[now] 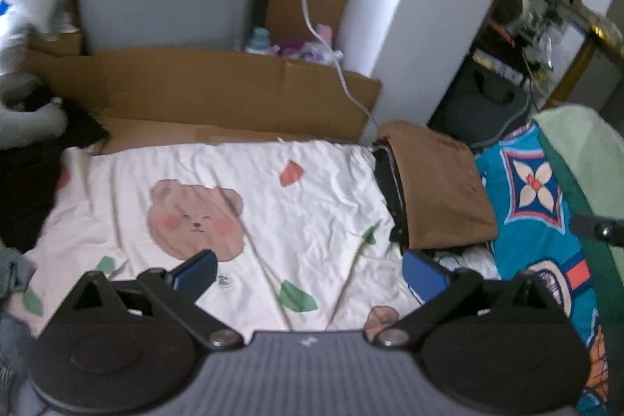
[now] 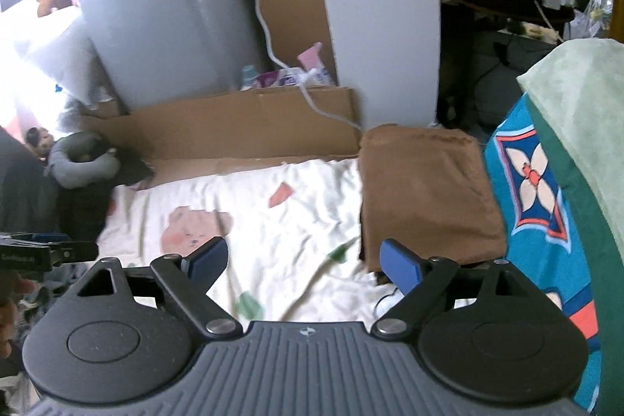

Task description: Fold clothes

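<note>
lying folded on a stack at two o'clock of the left gripper, one o'clock of the right gripper: brown cloth. long axis running away. right gripper nearer. both grippers spread wide, empty.

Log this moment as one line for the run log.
left claw: open, empty | right claw: open, empty | brown folded garment: lying beside bear sheet

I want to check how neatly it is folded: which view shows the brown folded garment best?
The right wrist view: the brown folded garment shows its whole top face, squared and flat, beside the white bear-print sheet. The left wrist view shows it more from the side, smaller, revealing dark folded items stacked under it.
</note>
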A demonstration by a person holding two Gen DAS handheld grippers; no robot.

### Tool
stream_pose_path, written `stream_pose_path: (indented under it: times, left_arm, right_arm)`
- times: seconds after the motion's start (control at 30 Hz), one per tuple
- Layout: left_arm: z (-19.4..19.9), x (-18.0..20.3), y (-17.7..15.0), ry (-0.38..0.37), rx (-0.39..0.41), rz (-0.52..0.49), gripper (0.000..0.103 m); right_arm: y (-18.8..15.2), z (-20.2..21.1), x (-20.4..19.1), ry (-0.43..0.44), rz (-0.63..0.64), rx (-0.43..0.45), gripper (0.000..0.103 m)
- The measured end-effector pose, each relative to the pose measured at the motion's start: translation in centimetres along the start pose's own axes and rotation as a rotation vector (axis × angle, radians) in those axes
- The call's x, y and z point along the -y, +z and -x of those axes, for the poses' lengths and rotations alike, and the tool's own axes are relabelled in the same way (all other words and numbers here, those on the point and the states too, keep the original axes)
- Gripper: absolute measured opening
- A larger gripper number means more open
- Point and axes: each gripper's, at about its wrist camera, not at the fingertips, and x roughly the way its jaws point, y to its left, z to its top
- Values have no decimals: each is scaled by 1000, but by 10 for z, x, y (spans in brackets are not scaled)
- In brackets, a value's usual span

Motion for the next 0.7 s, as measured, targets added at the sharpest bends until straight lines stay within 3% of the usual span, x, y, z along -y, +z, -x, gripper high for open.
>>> stream_pose_path:
  times: [0.13,0.33,0.47,0.7]
  left_arm:
    - [28,-14,-17,8,31,50,102]
    - [61,-23,-45,90,82,68,102]
    - [76,-21,-61,93,81,77,102]
    - [107,-14,-87,150,107,123,102]
  right_arm:
    - [-4,13,-3,24,-41,-29,92]
    - [-14,40,-3,23,-56,9,95]
    - [-26,51,-3,30,-69,16,95]
    - [-47,45,-31,90,-26,-48,95]
